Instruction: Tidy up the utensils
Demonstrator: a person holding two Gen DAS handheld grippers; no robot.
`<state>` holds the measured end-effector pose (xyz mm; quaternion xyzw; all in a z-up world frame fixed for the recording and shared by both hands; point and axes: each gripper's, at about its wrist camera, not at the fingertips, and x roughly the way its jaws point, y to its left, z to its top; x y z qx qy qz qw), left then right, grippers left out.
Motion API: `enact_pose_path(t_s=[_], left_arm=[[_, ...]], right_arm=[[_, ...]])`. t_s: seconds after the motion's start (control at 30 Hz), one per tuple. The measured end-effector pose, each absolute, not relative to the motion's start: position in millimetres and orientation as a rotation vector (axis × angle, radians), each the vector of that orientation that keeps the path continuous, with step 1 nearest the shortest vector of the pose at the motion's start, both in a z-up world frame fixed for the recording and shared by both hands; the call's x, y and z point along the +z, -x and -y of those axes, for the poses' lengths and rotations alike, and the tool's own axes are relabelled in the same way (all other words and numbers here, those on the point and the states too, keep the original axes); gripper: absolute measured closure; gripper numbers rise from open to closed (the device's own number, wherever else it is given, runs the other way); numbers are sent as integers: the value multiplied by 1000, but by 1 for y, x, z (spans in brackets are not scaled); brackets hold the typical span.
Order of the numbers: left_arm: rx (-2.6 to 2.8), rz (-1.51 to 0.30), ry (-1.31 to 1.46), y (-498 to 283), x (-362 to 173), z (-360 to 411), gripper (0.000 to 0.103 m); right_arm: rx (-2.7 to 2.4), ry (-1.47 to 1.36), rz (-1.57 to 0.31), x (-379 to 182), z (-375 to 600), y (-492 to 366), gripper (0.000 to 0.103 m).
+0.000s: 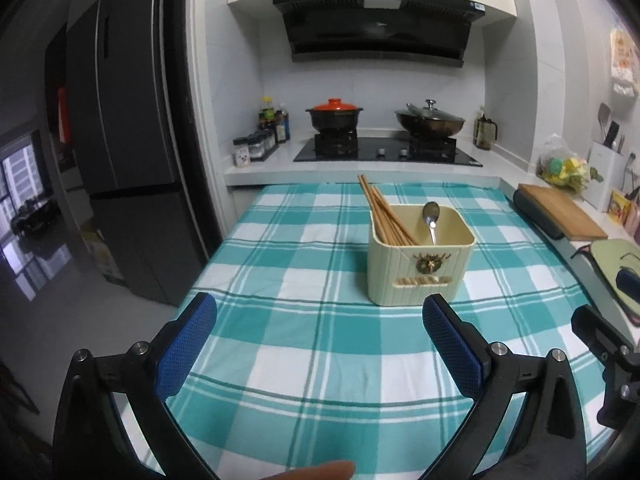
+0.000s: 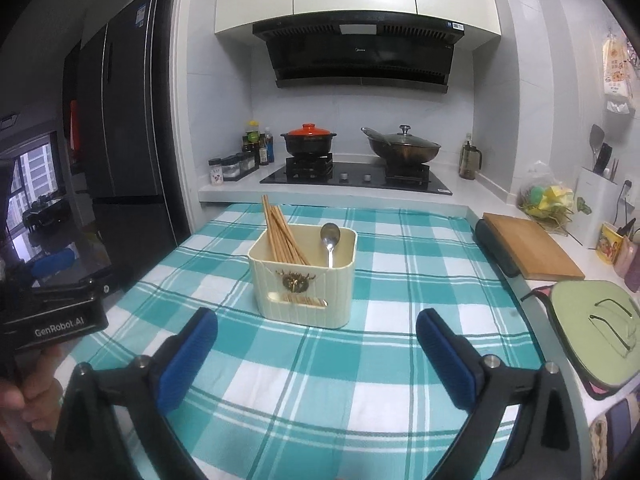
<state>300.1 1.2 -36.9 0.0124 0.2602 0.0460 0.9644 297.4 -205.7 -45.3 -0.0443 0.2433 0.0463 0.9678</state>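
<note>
Jaws of the left gripper (image 1: 320, 324) stood spread as wide as they go, nothing btwn the blue pads, only checked cloth under them. Jaws of the right gripper (image 2: 316, 334) likewise wide apart & empty.

Ahead of both pairs, near the middle of the table (image 1: 304, 360), sat the cream utensil holder (image 1: 420, 264): from the left jaws it lay ahead & a bit toward the right pad, from the right jaws ahead & a bit toward the left pad. Well clear of all pads, no contact. A bundle of wooden chopsticks (image 1: 380, 216) leaned in it, tips up & tilted away to the left-hand corner; a metal spoon (image 1: 432, 218) stood on the other side, bowl up, handle down inside. Prob. sorted that way on purpose: sticks on one side, spoon on the other, eating ends up so they stay clean & easy to pick. No loose utensils seen on the cloth, so the job looked about done, and the wide empty jaws held short of the holder fit that.

Surface: teal & white plaid cloth, flat, soft, some grip. Beyond the holder a gas hob (image 1: 388, 152) w/ an orange-lidded clay pot (image 1: 334, 116) & a lidded wok (image 1: 430, 120), range hood above, condiment bottles to the left, dark fridge (image 1: 128, 140) further left. To the right of the jaws a wooden cutting board (image 1: 560, 216) on the counter.
</note>
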Motion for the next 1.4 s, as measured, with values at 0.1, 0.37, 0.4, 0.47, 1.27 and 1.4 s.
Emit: enact_pose_path(t_s=[0.1, 0.37, 0.4, 0.47, 1.27, 1.4], left_arm=[[85, -503, -34, -288, -29, 0, 0], [66, -511, -41, -277, -22, 2, 0], [66, -517, -39, -278, -23, 2, 0], [64, -528, -36, -278, -24, 1, 0], [45, -551, -39, -279, -26, 9, 0], [41, -552, -38, -279, -26, 9, 0]], right_arm=[[91, 77, -486, -42, 206, -283, 2], [60, 74, -475, -26, 203, -264, 1], [64, 70, -473, -25, 203, -264, 1], [74, 67, -478, -24, 202, -264, 1], [88, 87, -489, -26, 196, -258, 1], [87, 88, -488, -26, 196, -257, 1]])
